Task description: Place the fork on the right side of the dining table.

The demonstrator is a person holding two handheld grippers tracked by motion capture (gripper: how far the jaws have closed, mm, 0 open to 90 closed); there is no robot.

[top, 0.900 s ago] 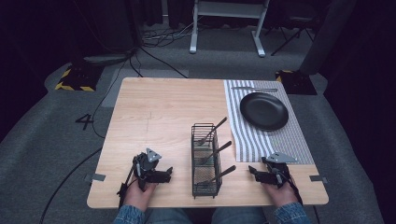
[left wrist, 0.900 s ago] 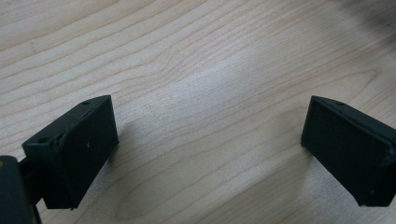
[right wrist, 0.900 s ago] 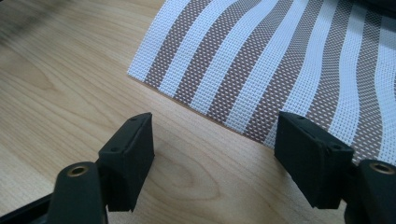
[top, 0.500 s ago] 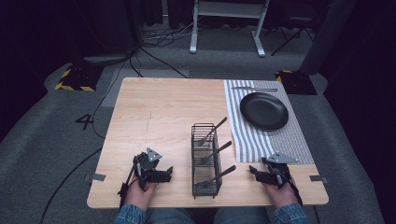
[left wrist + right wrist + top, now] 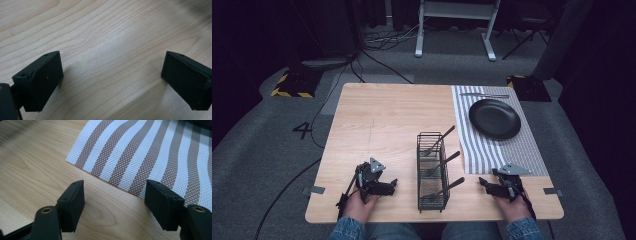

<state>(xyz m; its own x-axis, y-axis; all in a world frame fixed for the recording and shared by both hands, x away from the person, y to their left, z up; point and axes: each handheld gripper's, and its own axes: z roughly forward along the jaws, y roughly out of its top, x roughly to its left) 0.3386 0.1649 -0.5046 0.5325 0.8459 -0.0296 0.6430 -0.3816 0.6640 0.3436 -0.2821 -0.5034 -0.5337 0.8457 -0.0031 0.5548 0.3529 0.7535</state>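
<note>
The left gripper, a black two-jaw tool with a grey three-cornered plate on top, rests low at the near left of the light wooden table, held from behind by the person's left hand, whose denim-sleeved forearm enters from the near edge; its jaws point right toward the basket and stand wide apart over bare wood, holding nothing. The right gripper, of the same build, sits at the near right in the right hand, jaws pointing left, also spread wide and empty, just beside the near edge of the brown-and-white striped woven placemat. Between the two grippers stands a black wire cutlery basket, upright, with three dark-handled utensils leaning out to the right. On the far part of the placemat lies a round black plate, and beyond it a metal utensil.
</note>
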